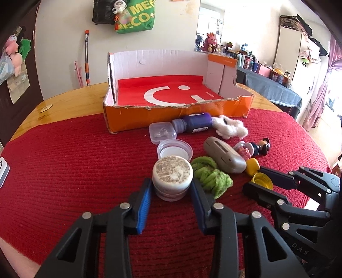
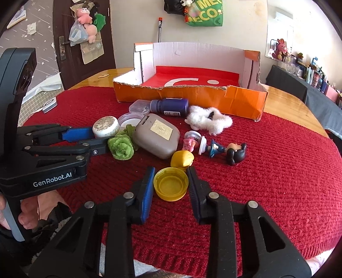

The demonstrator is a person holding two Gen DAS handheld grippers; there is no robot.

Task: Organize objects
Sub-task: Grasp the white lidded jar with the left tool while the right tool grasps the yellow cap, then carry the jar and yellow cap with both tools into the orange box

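Likely a lived-in home: plush toys (image 2: 87, 19) on the door (image 2: 85, 42), cluttered sideboard (image 1: 267, 70).

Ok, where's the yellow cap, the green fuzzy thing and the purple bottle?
yellow cap (image 2: 171, 185): right wrist view, its hollow inside.
green fuzzy thing (image 2: 121, 147): right wrist view, its fluffy middle.
purple bottle (image 1: 197, 124): left wrist view, its side.

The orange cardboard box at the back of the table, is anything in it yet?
Apparently empty: only the red liner with its white logo shows inside the orange cardboard box. The near wall hides the front strip of its floor.
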